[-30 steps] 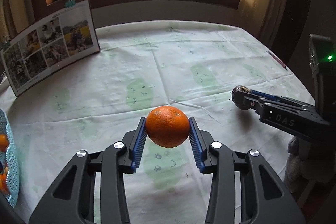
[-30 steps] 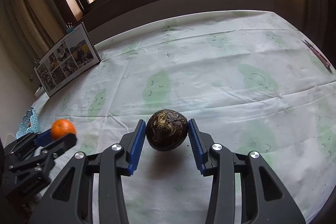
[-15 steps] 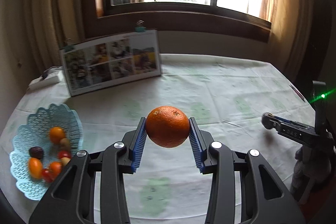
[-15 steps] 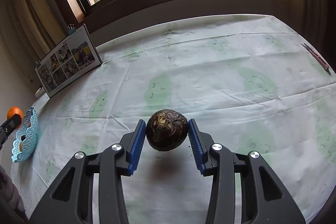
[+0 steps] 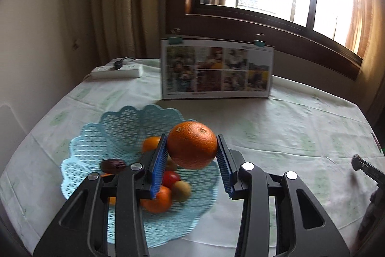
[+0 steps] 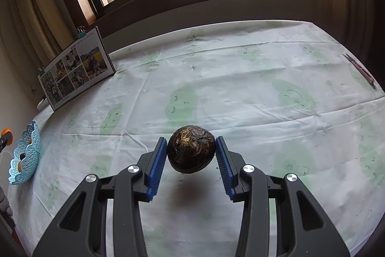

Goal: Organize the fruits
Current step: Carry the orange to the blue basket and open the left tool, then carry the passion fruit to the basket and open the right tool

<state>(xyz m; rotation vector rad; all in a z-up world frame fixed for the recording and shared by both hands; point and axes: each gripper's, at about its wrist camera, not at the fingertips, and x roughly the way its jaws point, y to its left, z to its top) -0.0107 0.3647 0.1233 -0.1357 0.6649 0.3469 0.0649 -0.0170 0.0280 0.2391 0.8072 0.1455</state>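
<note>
My left gripper [image 5: 192,160] is shut on a large orange [image 5: 192,145], held in the air above the right part of a light blue lattice basket [image 5: 115,129]. In the basket lie several small fruits: oranges [image 5: 157,200], a red one [image 5: 170,178] and a dark brown one [image 5: 112,165]. My right gripper [image 6: 191,158] is shut on a dark brown wrinkled round fruit [image 6: 190,152], held just above the tablecloth with its shadow below. In the right wrist view the basket [image 6: 25,155] sits at the far left table edge, with the orange [image 6: 6,135] beside it.
A white tablecloth with green prints [image 6: 240,93] covers the table. A clipped photo board [image 5: 217,71] stands behind the basket. A white power strip [image 5: 116,71] lies at the back left corner. A pink-handled tool [image 6: 359,70] lies near the right edge. Window and curtains stand behind.
My left gripper has swung left with the orange, from over the table's middle to above the basket. The right gripper with the dark fruit has stayed nearly still.
</note>
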